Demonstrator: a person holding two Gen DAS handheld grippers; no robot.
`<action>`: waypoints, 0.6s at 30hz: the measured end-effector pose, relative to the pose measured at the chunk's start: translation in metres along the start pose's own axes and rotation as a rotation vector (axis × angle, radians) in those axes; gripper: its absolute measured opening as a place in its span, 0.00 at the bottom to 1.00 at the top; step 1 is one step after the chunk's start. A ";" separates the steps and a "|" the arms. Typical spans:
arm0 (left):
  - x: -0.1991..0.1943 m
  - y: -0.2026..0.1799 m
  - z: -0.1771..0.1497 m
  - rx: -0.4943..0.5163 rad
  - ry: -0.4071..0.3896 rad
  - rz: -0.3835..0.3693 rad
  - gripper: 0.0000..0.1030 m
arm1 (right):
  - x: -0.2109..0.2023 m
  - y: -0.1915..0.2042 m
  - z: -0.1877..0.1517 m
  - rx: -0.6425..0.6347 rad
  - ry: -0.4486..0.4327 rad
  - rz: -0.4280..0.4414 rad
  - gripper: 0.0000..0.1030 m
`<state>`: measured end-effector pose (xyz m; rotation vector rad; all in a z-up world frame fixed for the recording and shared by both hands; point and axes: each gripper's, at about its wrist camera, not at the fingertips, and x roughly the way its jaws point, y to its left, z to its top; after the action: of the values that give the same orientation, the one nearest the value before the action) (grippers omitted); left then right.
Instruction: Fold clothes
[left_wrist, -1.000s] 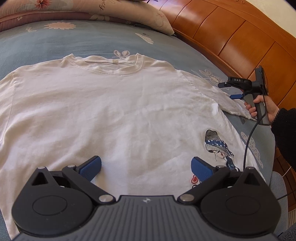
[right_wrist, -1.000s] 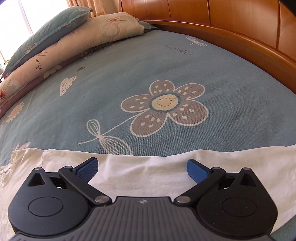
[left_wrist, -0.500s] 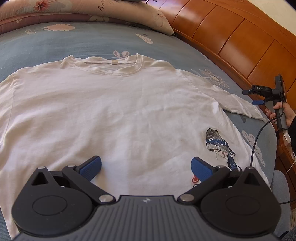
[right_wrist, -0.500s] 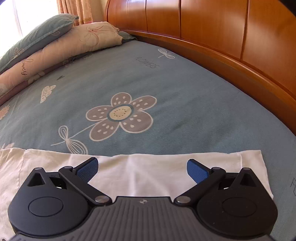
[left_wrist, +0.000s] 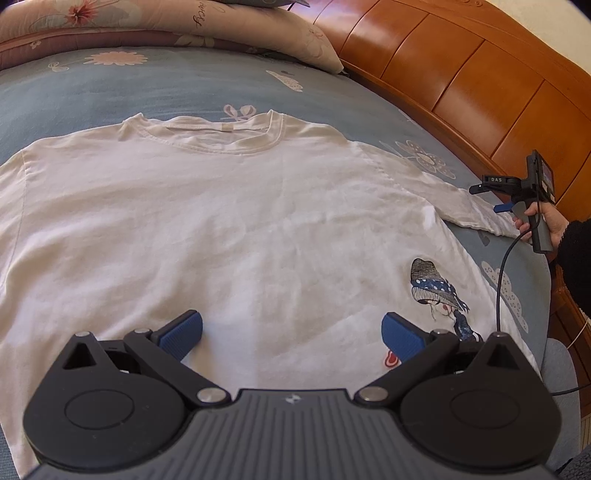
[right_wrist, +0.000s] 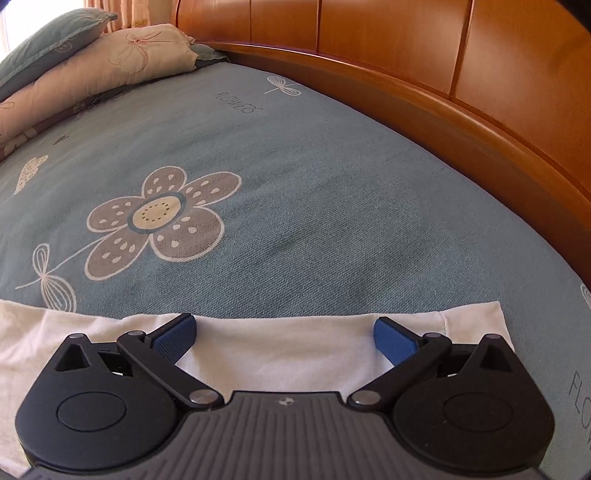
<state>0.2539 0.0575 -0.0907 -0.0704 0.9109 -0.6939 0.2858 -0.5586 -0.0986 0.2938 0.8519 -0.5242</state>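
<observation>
A white T-shirt lies flat on the blue bedspread, collar at the far side and a small printed figure near its right hem. My left gripper hovers open over the shirt's lower middle, nothing between its blue pads. In the left wrist view my right gripper sits in a hand beside the end of the right sleeve. In the right wrist view that right gripper is open just above the sleeve, whose cuff ends at the right.
The flowered blue bedspread stretches beyond the sleeve. A curved wooden bed frame rims the bed on the right. Pillows are stacked at the far end. A cable hangs from the right gripper.
The right gripper has slid outward along the sleeve toward the cuff, then slightly nearer the sleeve end. The left gripper has hardly moved.
</observation>
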 end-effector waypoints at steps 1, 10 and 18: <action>0.000 0.000 0.000 0.000 0.000 0.001 0.99 | -0.006 0.001 -0.002 0.006 -0.006 0.001 1.00; 0.000 -0.004 0.000 0.013 0.008 0.017 0.99 | -0.041 0.008 -0.056 -0.167 0.023 0.003 1.00; -0.001 -0.003 0.000 0.007 0.008 0.012 0.99 | -0.069 -0.025 -0.067 -0.157 0.041 0.050 1.00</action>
<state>0.2514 0.0556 -0.0892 -0.0559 0.9156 -0.6869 0.1926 -0.5274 -0.0883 0.1814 0.9178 -0.4036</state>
